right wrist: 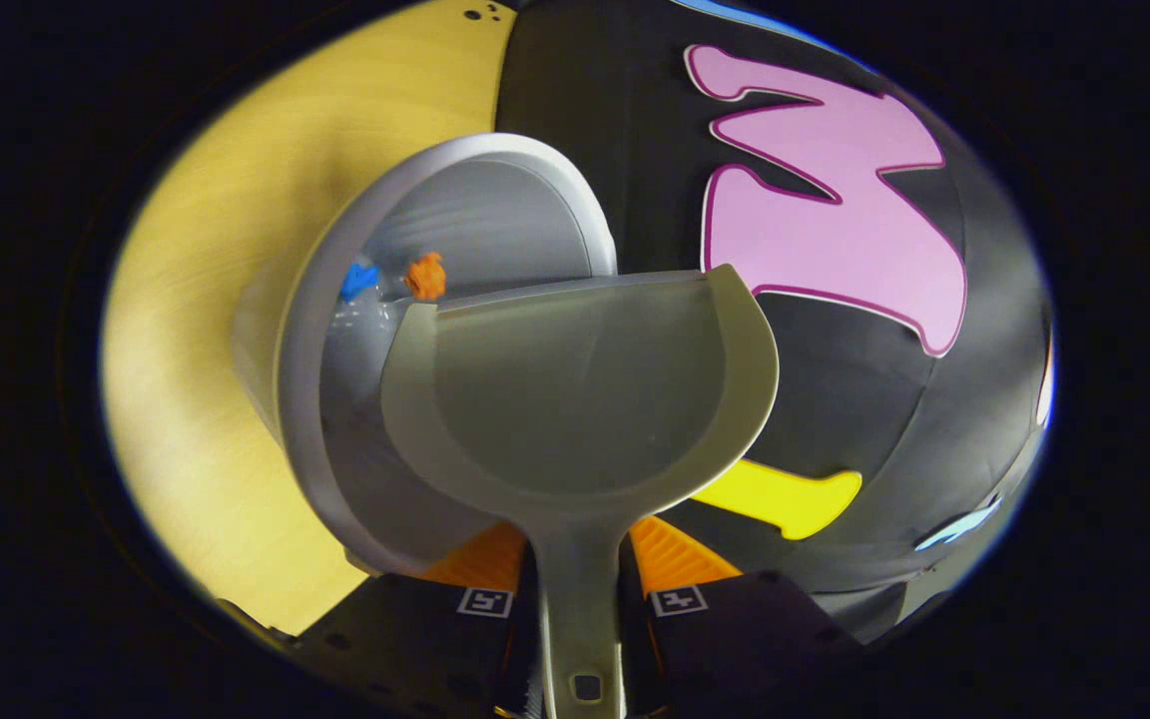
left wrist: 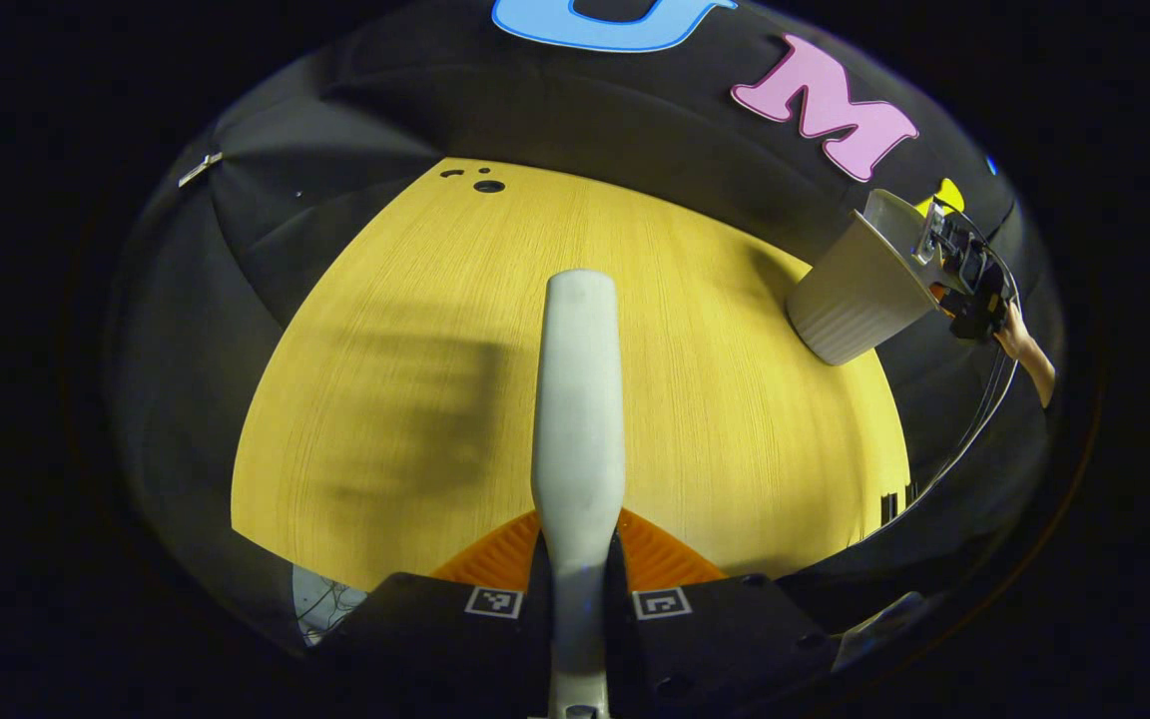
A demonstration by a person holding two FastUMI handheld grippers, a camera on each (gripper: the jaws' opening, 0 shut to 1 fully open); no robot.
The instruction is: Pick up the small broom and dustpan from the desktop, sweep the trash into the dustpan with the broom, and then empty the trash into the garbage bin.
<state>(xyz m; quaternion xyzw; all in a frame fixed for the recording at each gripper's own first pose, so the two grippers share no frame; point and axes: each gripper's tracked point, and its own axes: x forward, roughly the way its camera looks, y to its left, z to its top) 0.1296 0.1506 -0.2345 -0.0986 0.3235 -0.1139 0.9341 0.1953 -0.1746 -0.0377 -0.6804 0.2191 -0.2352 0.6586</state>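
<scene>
My left gripper [left wrist: 578, 561] is shut on the pale broom [left wrist: 578, 399], which sticks out forward over the yellow table [left wrist: 735, 419]. Far to the right, the white ribbed bin [left wrist: 850, 295] stands at the table's edge, with the dustpan [left wrist: 894, 225] tilted over its mouth by the right gripper [left wrist: 969, 275] and a hand [left wrist: 1029, 355]. In the right gripper view, my right gripper [right wrist: 575, 564] is shut on the handle of the grey dustpan [right wrist: 575, 399], whose lip hangs over the bin [right wrist: 307, 330]. An orange scrap [right wrist: 425, 275] and a blue scrap [right wrist: 358, 280] lie inside the bin.
The booth's black cloth wall rises right behind the bin and around the table. Small dark holes [left wrist: 485, 185] mark the table's far corner. A cable [left wrist: 984, 419] hangs down from the right gripper past the table's right edge.
</scene>
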